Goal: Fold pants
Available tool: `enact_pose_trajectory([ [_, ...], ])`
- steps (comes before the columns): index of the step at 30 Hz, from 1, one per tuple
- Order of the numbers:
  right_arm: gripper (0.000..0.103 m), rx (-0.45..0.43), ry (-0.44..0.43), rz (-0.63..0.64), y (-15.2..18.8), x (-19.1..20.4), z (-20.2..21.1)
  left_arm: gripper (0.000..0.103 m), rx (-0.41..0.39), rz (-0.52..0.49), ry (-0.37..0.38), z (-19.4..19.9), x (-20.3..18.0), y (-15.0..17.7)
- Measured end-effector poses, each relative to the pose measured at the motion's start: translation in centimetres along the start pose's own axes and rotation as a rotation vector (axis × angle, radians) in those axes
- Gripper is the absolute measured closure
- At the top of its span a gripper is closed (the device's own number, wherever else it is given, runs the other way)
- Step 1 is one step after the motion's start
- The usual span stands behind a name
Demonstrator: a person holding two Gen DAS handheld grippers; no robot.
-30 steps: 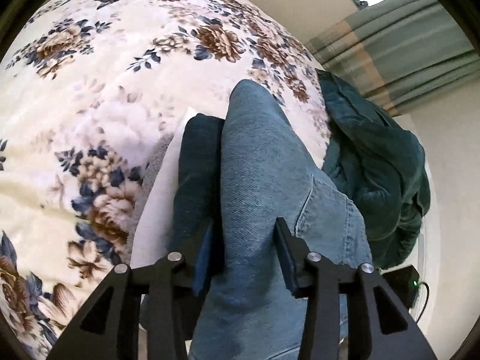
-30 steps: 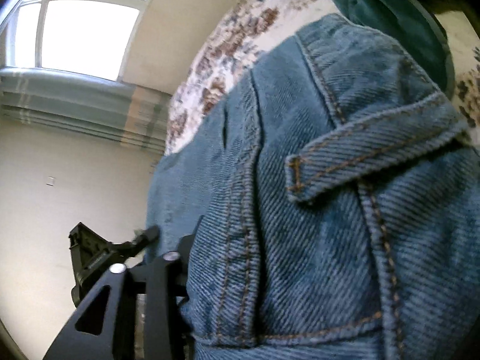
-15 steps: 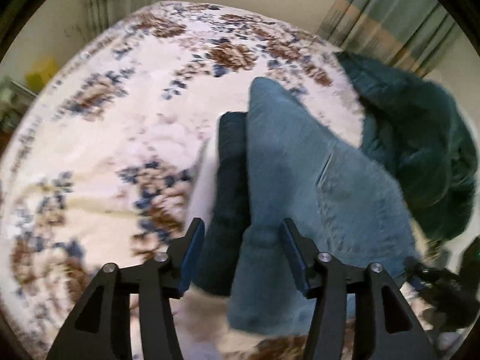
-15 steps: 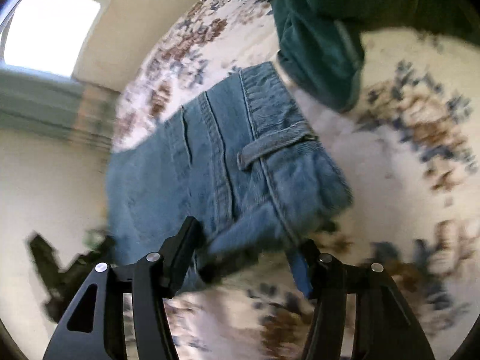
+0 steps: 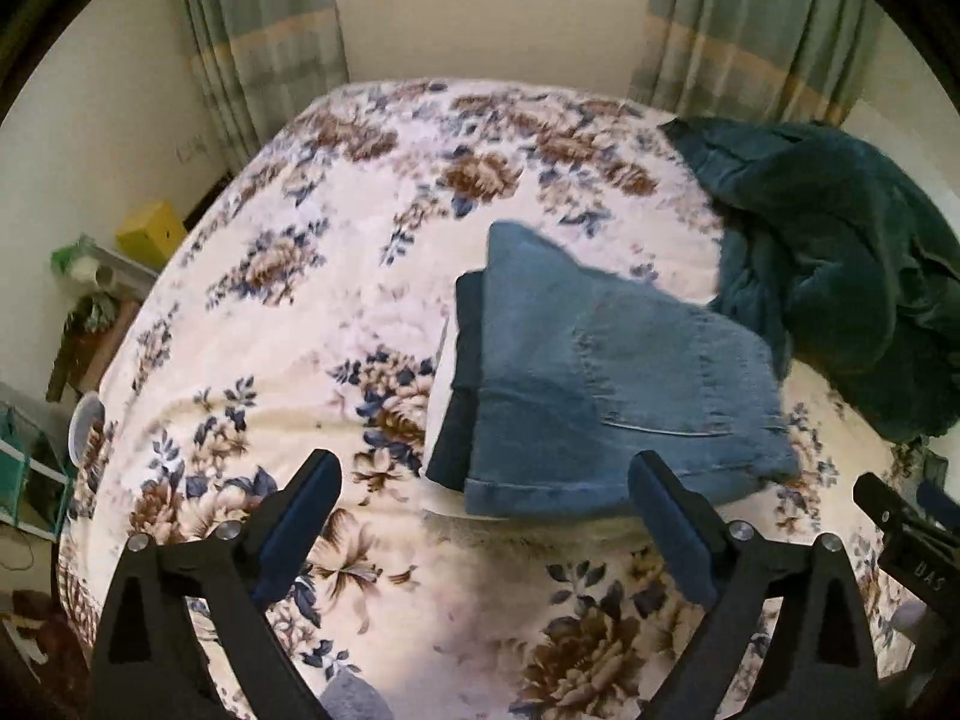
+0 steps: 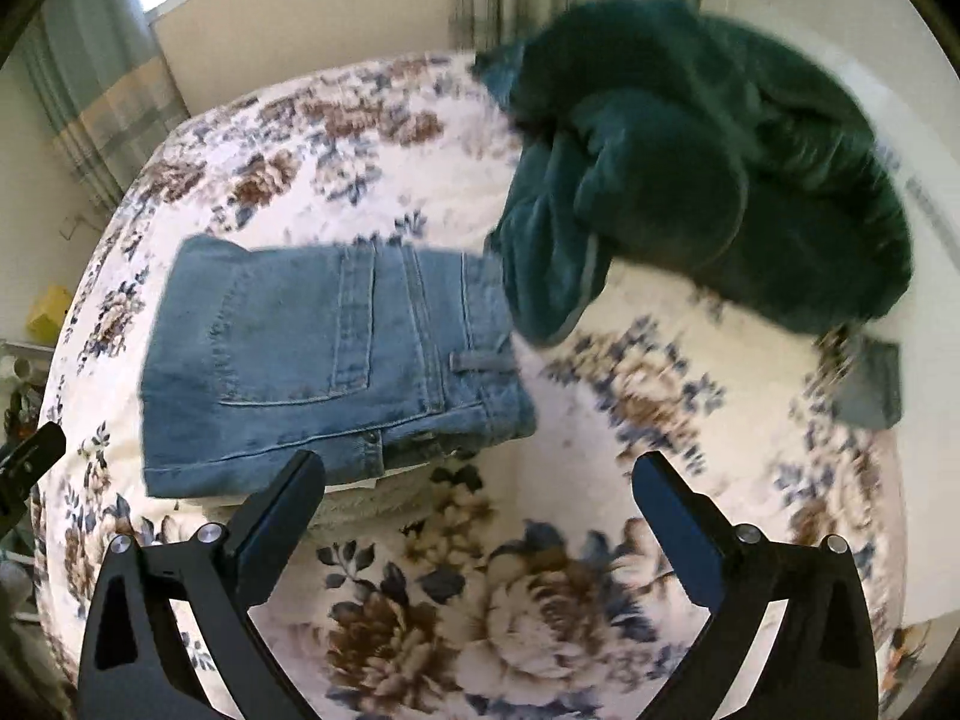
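A: Anything holding something, starting at the left?

B: At the far left, beside the bed, stood a yellow box [image 5: 150, 233] and a shelf [image 5: 114, 267] with green clutter; what was inside them could not be made out. On the bed itself nothing was a container. The floral bedspread [image 5: 288, 312] looked soft and plush, cream with brown and blue blossoms.

A: And the jeans?

B: The folded jeans [image 5: 606, 384] lay flat near the middle of the bedspread as a blunt rectangle of faded blue denim, back pocket [image 6: 288, 330] and belt loop [image 6: 480, 362] facing up, stitched seams showing. They rested on a darker folded garment [image 5: 465, 372] and something white [image 5: 441, 387] beneath it.

A: To the right?

B: A crumpled dark green fleecy garment [image 6: 708, 180] was heaped just beside the jeans, touching their waistband edge.

A: The tongs?

B: The left gripper [image 5: 485, 501] and the right gripper [image 6: 477, 501] were both spread wide, pinching nothing, above the bedspread in front of the jeans.
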State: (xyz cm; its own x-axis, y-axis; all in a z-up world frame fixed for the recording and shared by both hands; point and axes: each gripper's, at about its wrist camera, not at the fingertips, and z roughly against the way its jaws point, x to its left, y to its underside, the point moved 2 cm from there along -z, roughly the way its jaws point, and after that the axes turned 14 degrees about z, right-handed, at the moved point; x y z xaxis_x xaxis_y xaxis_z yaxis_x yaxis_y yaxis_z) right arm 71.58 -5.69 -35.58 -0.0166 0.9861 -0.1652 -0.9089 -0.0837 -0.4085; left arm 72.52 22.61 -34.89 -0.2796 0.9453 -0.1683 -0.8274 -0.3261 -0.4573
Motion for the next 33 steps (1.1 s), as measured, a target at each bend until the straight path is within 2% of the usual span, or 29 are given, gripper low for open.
enact_pose_trajectory([
  [4, 0.000, -0.050, -0.008, 0.025, 0.5, -0.5, 6.3, 0.005, -0.042, -0.015, 0.002, 4.9, -1.1, 1.2],
  [10, 0.000, -0.146, -0.020, 0.072, 3.1, -1.4, 16.3, 0.005, -0.131, -0.046, -0.022, 13.5, -2.4, 4.1],
  [14, 0.000, -0.228, -0.026, 0.114, 5.9, -2.1, 23.9, 0.005, -0.198, -0.035, -0.033, 20.2, -2.5, 6.8],
  [20, 0.000, -0.324, -0.069, 0.158, 10.9, -3.5, 34.3, 0.005, -0.259, -0.008, -0.016, 29.2, -2.3, 11.6],
  [24, 0.000, -0.367, -0.094, 0.173, 14.3, -4.6, 40.1, 0.005, -0.313, -0.005, -0.031, 34.6, -2.2, 14.6],
  [29, 0.000, -0.426, -0.082, 0.188, 18.6, -5.6, 47.1, 0.005, -0.355, 0.001, -0.019, 39.2, -1.7, 16.8],
  [33, 0.000, -0.440, -0.077, 0.184, 20.8, -5.9, 51.0, 0.005, -0.375, -0.022, 0.002, 41.6, -1.4, 18.1],
])
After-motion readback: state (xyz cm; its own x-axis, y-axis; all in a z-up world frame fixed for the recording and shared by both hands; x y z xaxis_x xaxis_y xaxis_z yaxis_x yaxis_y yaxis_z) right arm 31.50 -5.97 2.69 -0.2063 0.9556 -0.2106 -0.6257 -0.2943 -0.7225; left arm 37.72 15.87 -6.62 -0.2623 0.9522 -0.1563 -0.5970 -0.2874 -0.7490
